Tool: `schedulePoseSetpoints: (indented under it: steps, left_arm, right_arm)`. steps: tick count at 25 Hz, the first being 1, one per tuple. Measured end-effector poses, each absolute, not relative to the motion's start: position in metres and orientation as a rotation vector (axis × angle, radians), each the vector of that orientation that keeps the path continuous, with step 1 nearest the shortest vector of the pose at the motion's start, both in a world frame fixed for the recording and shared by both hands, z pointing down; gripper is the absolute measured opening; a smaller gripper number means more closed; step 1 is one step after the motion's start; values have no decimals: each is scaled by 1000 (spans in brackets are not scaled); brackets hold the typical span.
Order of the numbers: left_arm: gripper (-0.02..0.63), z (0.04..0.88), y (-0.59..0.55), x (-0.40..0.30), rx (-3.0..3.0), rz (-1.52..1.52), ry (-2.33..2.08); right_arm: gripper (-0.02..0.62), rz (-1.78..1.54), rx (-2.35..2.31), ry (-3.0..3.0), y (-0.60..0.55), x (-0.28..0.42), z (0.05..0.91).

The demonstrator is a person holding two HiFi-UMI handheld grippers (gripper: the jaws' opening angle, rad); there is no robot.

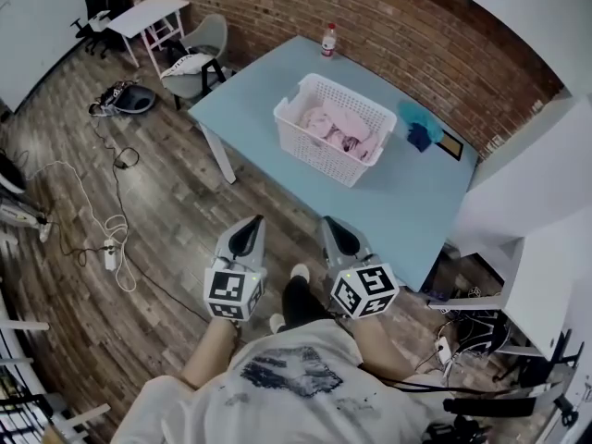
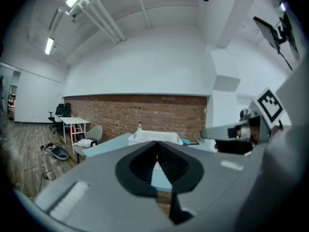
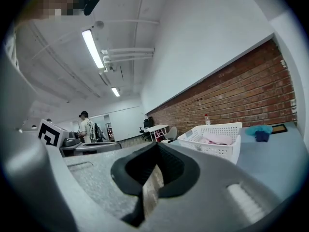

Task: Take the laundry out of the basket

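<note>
A white perforated laundry basket (image 1: 319, 151) stands on the light blue table (image 1: 407, 211), holding pink laundry (image 1: 340, 129). My left gripper (image 1: 250, 224) and right gripper (image 1: 332, 223) hover side by side over the floor, close to my body and short of the table's near edge. Both are shut with nothing between the jaws. The left gripper view looks over its closed jaws (image 2: 156, 154) at the basket (image 2: 154, 137) far ahead. From the right gripper (image 3: 154, 164) the basket (image 3: 212, 144) and pink laundry (image 3: 218, 139) lie ahead to the right.
On the table are a bottle (image 1: 328, 40) at the far edge, a blue cloth (image 1: 421, 123) and a small frame (image 1: 451, 144). A grey chair (image 1: 199, 58), a white side table (image 1: 148, 15) and floor cables (image 1: 111, 220) lie left. White furniture (image 1: 546, 266) stands right.
</note>
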State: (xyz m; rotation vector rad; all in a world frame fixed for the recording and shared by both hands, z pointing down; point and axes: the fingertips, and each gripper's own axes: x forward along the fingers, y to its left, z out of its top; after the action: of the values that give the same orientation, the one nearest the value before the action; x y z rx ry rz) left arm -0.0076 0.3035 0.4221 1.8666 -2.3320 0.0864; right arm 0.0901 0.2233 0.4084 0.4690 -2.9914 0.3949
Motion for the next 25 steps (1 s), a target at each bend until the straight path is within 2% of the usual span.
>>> schedulePoseSetpoints:
  steps: [10,25]
  left_arm:
    - [-9,434,222,-61,1926,159,-2266]
    - [-9,435,-7,-128,2073,220,-2113]
  right_arm:
    - [-3,460,569,-2998,142,40,420]
    - [-3,530,742,-2924,-57,-20,435]
